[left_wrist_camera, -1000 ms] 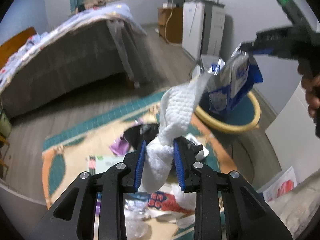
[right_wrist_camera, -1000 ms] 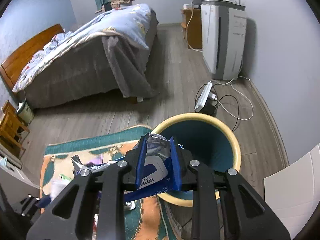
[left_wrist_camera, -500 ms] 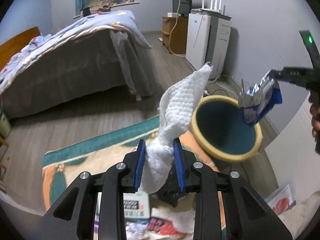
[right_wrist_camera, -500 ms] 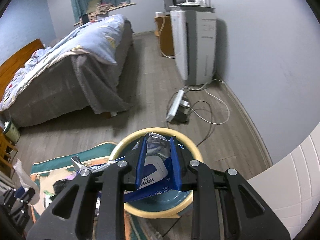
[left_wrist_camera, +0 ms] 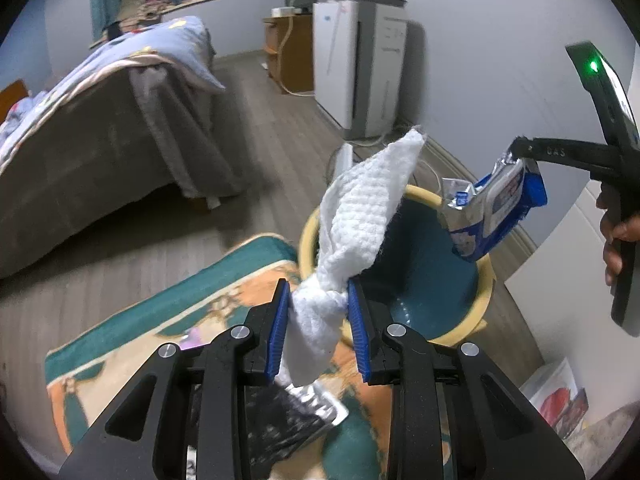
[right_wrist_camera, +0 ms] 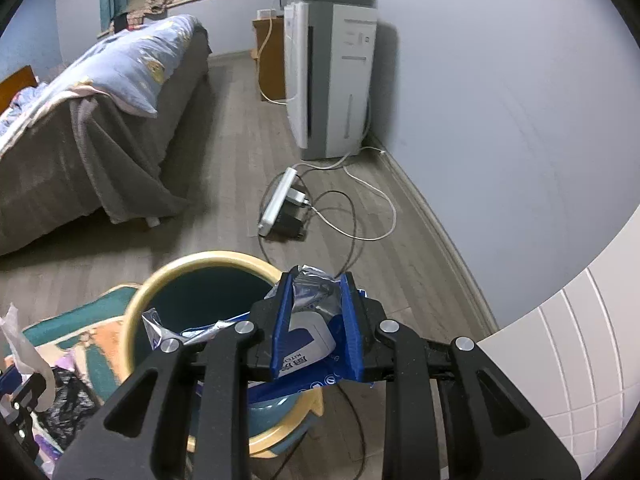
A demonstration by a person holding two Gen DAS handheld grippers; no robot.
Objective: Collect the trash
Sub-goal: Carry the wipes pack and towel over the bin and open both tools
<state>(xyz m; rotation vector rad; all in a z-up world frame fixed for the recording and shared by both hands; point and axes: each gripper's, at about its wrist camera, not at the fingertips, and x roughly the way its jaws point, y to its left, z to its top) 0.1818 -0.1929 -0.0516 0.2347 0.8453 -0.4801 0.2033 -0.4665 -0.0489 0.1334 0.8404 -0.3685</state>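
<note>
My left gripper (left_wrist_camera: pixel 318 326) is clamped on a knotted white paper towel (left_wrist_camera: pixel 360 216), whose free end stands up in front of the bin's near rim and hides part of it. My right gripper (right_wrist_camera: pixel 316 328) is clenched on a blue and silver wipes packet (right_wrist_camera: pixel 308 332); in the left wrist view the same packet (left_wrist_camera: pixel 494 208) hangs over the far side of the bin (left_wrist_camera: pixel 486 280) (a teal pail with a yellow rim). The bin's floor appears bare where it shows, though both grippers cover much of it. The packet's lower half is lost behind my right fingers. A black wrapper (left_wrist_camera: pixel 288 428) under the left gripper is mostly hidden. The rug (left_wrist_camera: pixel 160 320) runs up to the bin's near side. Beyond the bin lie a power strip (right_wrist_camera: pixel 278 200) and looped cables (right_wrist_camera: pixel 360 216), near the wall; the bed (right_wrist_camera: pixel 80 128) stands well apart, with open floor between.
</note>
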